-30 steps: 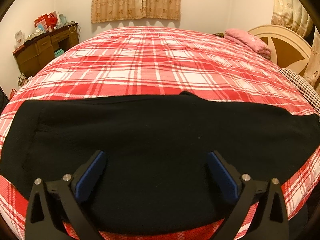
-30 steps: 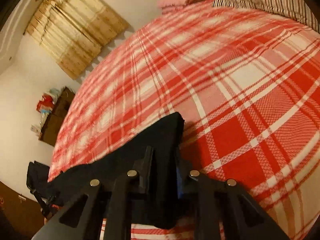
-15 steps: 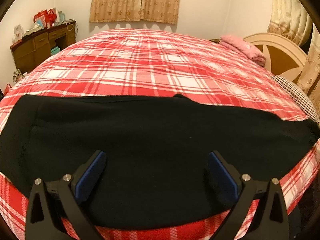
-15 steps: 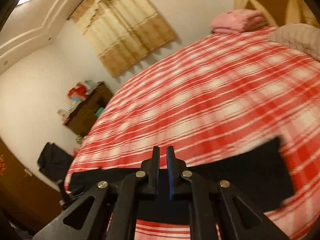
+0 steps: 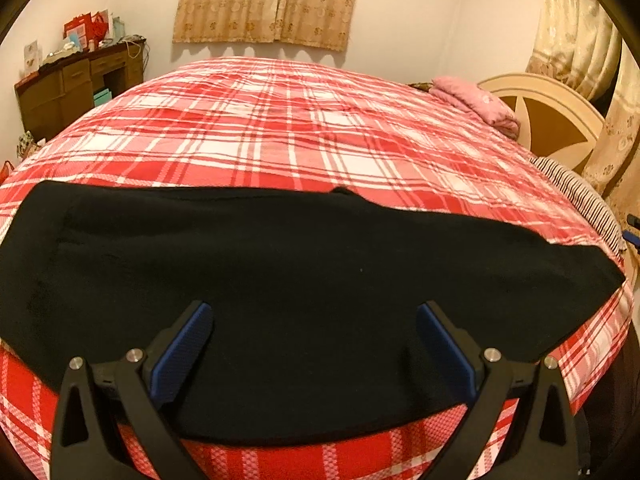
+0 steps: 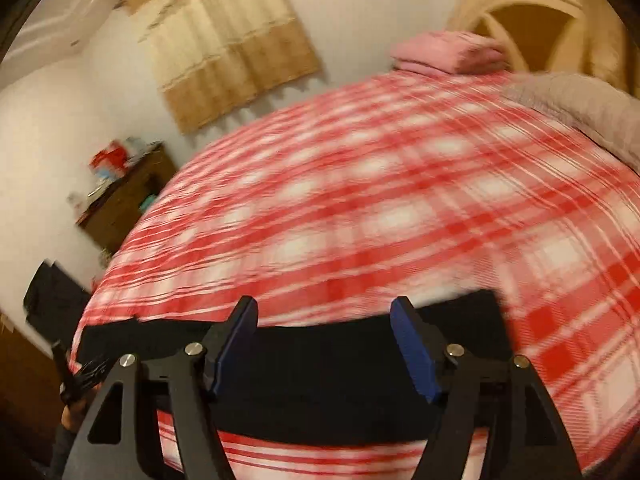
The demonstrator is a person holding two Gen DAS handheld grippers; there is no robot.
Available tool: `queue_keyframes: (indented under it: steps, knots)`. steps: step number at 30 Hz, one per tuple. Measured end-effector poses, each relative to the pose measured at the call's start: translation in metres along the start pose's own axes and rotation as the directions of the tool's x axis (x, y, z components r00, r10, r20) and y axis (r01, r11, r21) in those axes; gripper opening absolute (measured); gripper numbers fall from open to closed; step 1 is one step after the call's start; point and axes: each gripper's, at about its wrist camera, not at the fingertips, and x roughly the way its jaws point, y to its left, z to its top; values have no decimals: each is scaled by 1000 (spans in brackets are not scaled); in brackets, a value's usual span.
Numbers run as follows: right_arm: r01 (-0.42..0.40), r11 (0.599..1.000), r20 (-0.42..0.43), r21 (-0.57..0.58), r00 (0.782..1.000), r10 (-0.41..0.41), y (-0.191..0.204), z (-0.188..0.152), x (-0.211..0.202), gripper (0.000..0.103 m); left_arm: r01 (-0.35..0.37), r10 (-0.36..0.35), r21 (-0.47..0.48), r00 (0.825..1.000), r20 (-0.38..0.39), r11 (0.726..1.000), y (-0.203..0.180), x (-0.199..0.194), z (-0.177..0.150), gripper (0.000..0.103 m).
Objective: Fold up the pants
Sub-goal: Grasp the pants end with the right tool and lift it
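Note:
The black pants [image 5: 304,280] lie flat in a long band across the near edge of the red plaid bed [image 5: 304,128]. My left gripper [image 5: 314,340] is open and empty, hovering over the middle of the pants. In the blurred right wrist view the pants [image 6: 320,384] lie along the near edge of the bed [image 6: 380,208]. My right gripper [image 6: 324,340] is open and empty above them. The other gripper's blue tips show at the far right edge of the left wrist view [image 5: 632,228].
A folded pink blanket [image 5: 480,104] lies at the far right corner of the bed, next to a cream headboard [image 5: 560,120]. A striped pillow [image 5: 580,196] lies on the right. A brown dresser [image 5: 76,88] with clutter stands at the left wall.
My right gripper has let go of the pants end, lifted back and opened. The pants now lie flat. My left gripper has stayed open and drawn back slightly.

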Motion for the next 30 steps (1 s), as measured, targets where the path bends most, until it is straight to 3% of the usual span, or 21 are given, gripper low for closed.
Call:
queue_keyframes:
  steps: [7,10,16,20,22,25,27,30]
  knots:
    - [128,981,-78,147,990,-118,-98,-14,4,69,-18,18,20,1000,-18,1000,-7,2,2,103]
    - [108,974,-105,198,991,-89,-122,-20,12,64,-35,36,35,999,-28,999,-12,3,2,103]
    - [-37,984,-118,173,991,58,-112,-28,28,60,-43,45,50,998,-47,998,-23,6,2,103]
    - [7,996,-145,86,989,6,-95,-30,43,59,-39,44,71,997,-57,997,-33,8,2,103]
    - [-8,993,-140,120,990,25,-102,-30,42,53,-37,41,81,998,-56,996,-36,6,2,103]
    - [-34,985,-136,168,989,58,-116,-31,38,36,-31,36,79,998,-53,996,-36,4,2,103]
    - [-59,978,-137,201,987,87,-122,-31,35,17,-34,38,67,998,-56,997,-33,5,2,103]
    - [-158,953,-83,258,979,185,-118,-32,22,14,-30,33,57,998,-54,998,-31,4,1,103]
